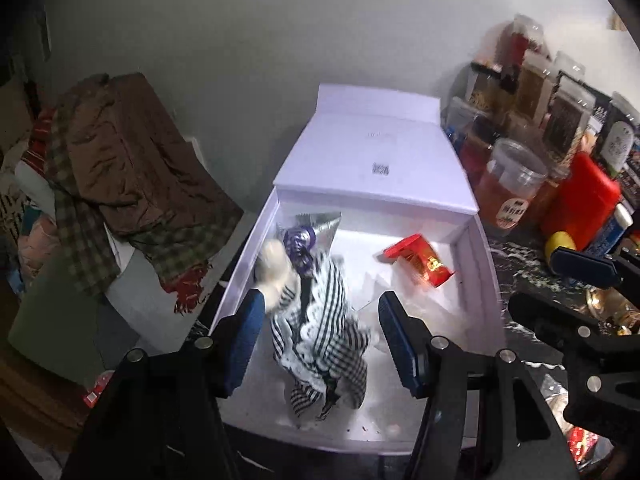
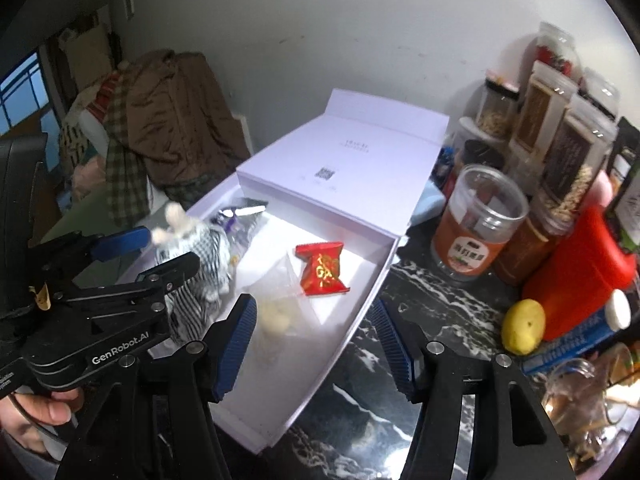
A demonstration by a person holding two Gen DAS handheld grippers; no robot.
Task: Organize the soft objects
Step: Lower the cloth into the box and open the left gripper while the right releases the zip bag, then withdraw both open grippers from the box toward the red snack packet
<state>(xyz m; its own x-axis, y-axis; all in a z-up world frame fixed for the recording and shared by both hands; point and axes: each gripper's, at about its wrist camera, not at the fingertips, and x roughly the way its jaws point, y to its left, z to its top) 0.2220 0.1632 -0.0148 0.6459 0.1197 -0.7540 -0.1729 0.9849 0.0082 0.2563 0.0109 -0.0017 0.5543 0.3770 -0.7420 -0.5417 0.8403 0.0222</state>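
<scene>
A white open box (image 1: pixel 476 264) (image 2: pixel 360 316) lies on the dark marble counter. In it lie a black-and-white checked soft toy with cream ears (image 1: pixel 320 332) (image 2: pixel 200 256), a silver-purple foil packet (image 1: pixel 308 232) (image 2: pixel 244 216), a red snack packet (image 1: pixel 420 260) (image 2: pixel 324 268) and a clear bag of pale pieces (image 2: pixel 280 304). My left gripper (image 1: pixel 320 336) is open, its jaws on either side of the toy, blurred and apart from it. My right gripper (image 2: pixel 312 340) is open and empty over the box's right wall.
Jars and bottles (image 2: pixel 480 224) crowd the counter at right, with a red container (image 2: pixel 580 268) and a lemon (image 2: pixel 522 326). A brown jacket and checked scarf (image 1: pixel 132 168) are piled at left. The box lid (image 1: pixel 376 160) lies flat behind the box.
</scene>
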